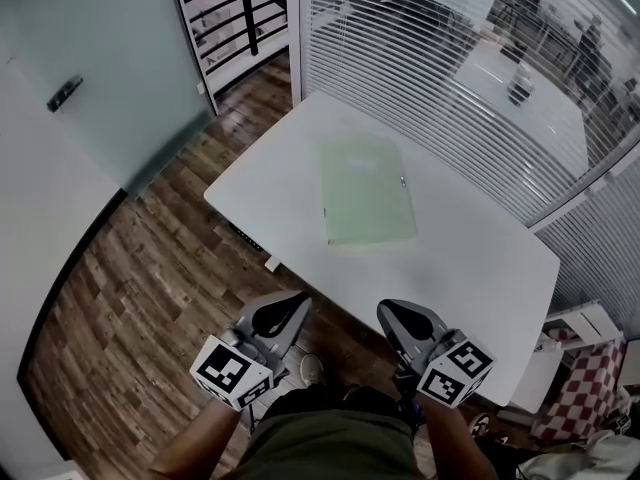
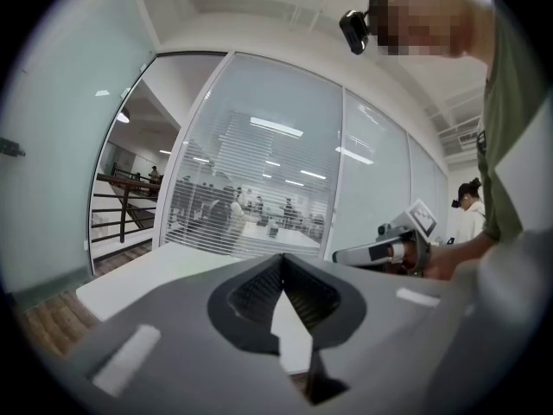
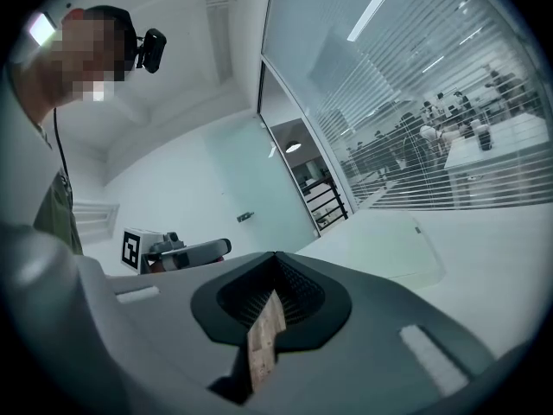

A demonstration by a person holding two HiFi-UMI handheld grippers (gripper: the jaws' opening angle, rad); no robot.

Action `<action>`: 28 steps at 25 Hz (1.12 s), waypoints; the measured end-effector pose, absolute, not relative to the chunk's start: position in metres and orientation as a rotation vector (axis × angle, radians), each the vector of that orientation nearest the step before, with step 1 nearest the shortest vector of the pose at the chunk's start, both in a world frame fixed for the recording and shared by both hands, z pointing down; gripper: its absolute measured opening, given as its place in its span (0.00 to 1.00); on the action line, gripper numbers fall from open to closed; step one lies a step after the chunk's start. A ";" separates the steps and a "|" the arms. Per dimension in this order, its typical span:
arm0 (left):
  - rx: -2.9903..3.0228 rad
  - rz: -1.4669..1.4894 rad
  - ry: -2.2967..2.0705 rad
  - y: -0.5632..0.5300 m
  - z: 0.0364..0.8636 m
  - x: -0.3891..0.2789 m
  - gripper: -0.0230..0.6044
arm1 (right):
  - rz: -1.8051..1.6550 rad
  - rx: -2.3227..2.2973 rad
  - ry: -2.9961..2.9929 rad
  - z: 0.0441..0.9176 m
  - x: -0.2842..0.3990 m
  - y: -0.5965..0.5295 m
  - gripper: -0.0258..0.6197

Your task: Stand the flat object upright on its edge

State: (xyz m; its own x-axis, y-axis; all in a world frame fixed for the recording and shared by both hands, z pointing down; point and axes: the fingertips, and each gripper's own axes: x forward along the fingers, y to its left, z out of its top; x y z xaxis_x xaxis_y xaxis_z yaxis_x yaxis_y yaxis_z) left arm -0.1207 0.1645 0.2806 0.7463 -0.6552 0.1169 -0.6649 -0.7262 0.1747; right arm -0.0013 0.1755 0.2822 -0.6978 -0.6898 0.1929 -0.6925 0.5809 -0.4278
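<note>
A pale green flat folder (image 1: 365,190) lies flat on the white table (image 1: 470,268), near its far half. In the right gripper view the folder (image 3: 389,247) shows ahead and to the right, lying flat. My left gripper (image 1: 297,303) is held low over the floor, short of the table's near edge, its jaws shut with nothing between them. My right gripper (image 1: 385,311) hangs beside it, also shut and empty. Each gripper (image 2: 282,261) (image 3: 276,259) sees the other off to its side.
Glass walls with blinds (image 1: 440,58) close off the far and right sides of the table. A frosted door (image 1: 90,78) stands at the left over wooden floor (image 1: 150,298). A checked cloth (image 1: 580,393) and a white unit sit at the right.
</note>
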 end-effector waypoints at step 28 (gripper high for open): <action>2.672 0.160 -1.063 0.051 0.309 -0.086 0.04 | 0.853 1.195 -2.778 0.308 0.034 0.058 0.06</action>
State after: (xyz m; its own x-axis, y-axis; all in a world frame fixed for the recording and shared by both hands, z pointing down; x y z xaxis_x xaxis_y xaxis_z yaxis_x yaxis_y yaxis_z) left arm -0.0860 0.0515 0.3090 0.7262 -0.6588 0.1965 -0.6875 -0.6983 0.1992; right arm 0.0335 0.0579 0.3075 -0.7108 -0.6726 0.2059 -0.6723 0.5636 -0.4800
